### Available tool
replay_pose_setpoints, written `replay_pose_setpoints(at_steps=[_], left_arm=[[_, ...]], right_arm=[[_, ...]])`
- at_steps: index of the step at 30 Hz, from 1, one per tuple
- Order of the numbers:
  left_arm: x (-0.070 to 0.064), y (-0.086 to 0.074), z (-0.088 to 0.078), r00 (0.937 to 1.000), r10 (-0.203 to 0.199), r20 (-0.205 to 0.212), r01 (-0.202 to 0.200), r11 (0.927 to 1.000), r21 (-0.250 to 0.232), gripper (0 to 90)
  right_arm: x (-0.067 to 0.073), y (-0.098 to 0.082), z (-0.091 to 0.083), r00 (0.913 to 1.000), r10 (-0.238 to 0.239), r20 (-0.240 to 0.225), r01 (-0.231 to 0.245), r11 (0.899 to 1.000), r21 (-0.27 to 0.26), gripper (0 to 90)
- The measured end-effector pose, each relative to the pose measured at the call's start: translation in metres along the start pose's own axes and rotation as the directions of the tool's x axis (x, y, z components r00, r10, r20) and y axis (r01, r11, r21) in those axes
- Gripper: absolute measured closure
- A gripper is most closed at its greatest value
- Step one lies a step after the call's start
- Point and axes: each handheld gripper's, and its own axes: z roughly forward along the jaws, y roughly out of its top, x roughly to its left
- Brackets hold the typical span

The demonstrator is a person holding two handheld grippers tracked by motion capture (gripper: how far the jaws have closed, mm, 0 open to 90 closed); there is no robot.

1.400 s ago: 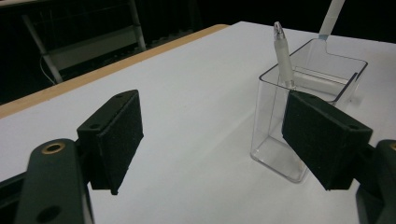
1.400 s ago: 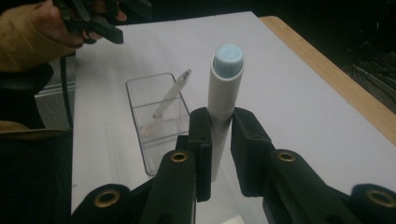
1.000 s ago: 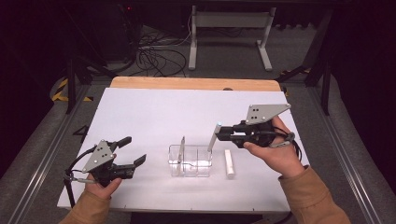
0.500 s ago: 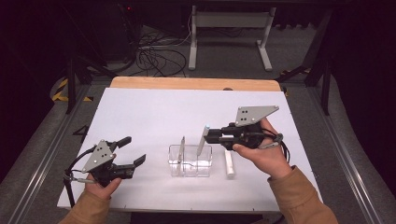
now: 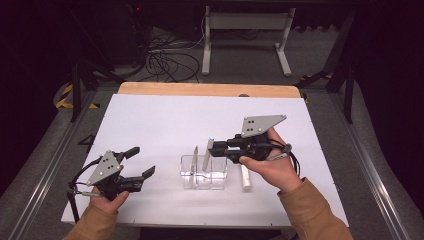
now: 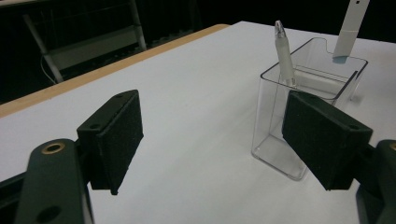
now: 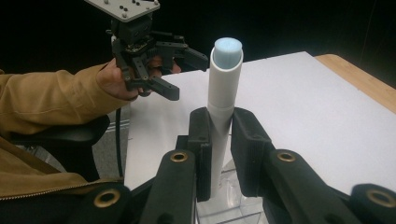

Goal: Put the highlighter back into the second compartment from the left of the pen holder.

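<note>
1. High view: the right gripper (image 5: 212,148) has its jaws clamped on a white marker (image 5: 206,157) — a slim white tube with a pale blue tip at its upper end. The marker stands nearly upright, its lower end inside the clear plastic holder (image 5: 220,176) near the middle of the white table (image 5: 165,120). I count three pens in all: the held marker, a grey pen (image 5: 194,159) leaning in the holder's left part, and another white marker (image 5: 246,178) lying flat on the table just right of the holder. There are two grippers. The left gripper (image 5: 141,162) rests well to the left of the holder, jaws apart and holding nothing. Beyond the table's wooden far edge lie dark cables (image 5: 165,62) and a metal frame (image 5: 245,30) on the floor.

2. Left gripper view: the two black pads (image 6: 116,135) stand wide apart over bare table. The clear holder (image 6: 280,149) sits ahead, partly behind the right-hand pad. In it leans the grey pen (image 6: 284,51), and the white marker (image 6: 348,28) enters from above.

3. Right gripper view: the pads grip the white marker (image 7: 223,93) on both sides — its blue end faces the camera. The holder's (image 7: 233,207) clear rim shows below. Farther off, the left gripper (image 7: 180,72) is held by a hand with a tan sleeve (image 7: 42,107).
</note>
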Motion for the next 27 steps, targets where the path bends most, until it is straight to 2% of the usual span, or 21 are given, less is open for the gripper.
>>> replay_pose_setpoints(at_steps=[14, 27], left_arm=[[0.001, -0.001, -0.001, 1.0000, 0.000, -0.004, 0.000, 1.0000, 0.000, 21.3], [0.001, -0.001, -0.001, 1.0000, 0.001, -0.004, -0.001, 1.0000, 0.002, 21.3]], right_arm=[[-0.001, -0.014, 0.017, 0.9987, 0.050, -0.005, -0.050, 0.999, 0.014, 78.5], [0.001, -0.025, 0.026, 0.9970, 0.076, 0.013, -0.077, 0.996, 0.039, 78.5]])
